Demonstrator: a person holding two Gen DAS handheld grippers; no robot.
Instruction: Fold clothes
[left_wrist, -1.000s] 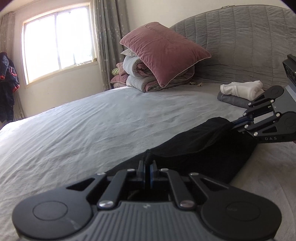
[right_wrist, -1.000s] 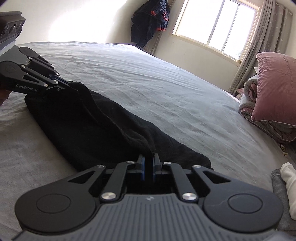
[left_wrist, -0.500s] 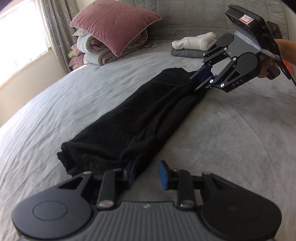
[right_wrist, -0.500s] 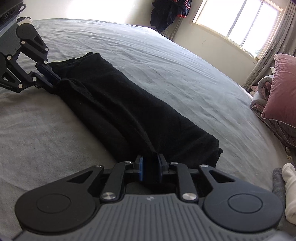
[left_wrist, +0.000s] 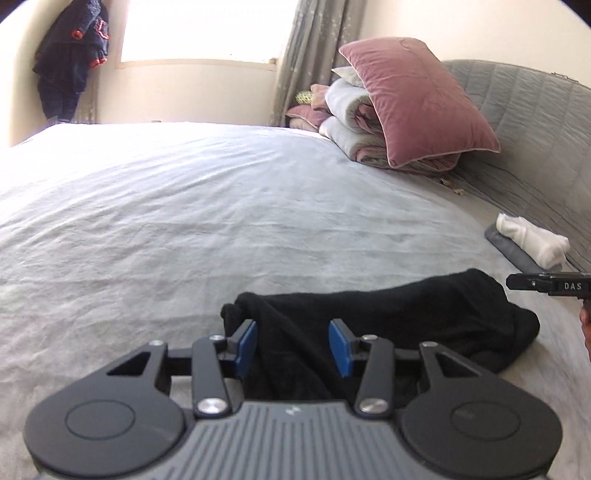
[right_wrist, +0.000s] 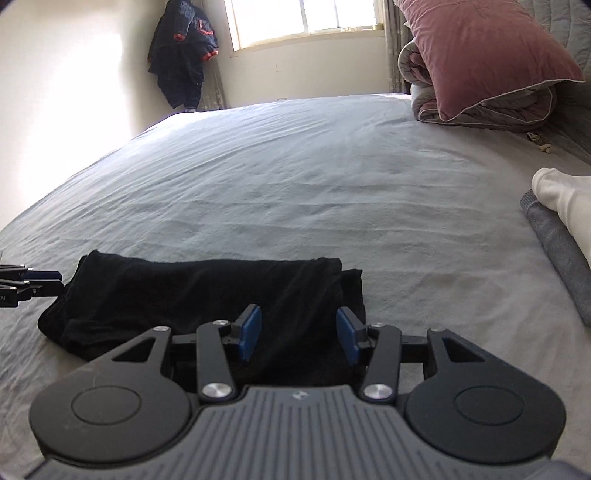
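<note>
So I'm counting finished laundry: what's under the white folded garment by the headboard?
A folded grey garment lies under the white garment, on the bed. Anything beneath the grey one is covered.

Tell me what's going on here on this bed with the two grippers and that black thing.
A person is folding clothes with a handheld gripper in each hand. The black garment lies in a long folded strip on the grey bed. The left gripper and right gripper have just been opening; cloth sits between their blue pads, unpinched. A white and a grey folded piece are stacked near the headboard.
</note>
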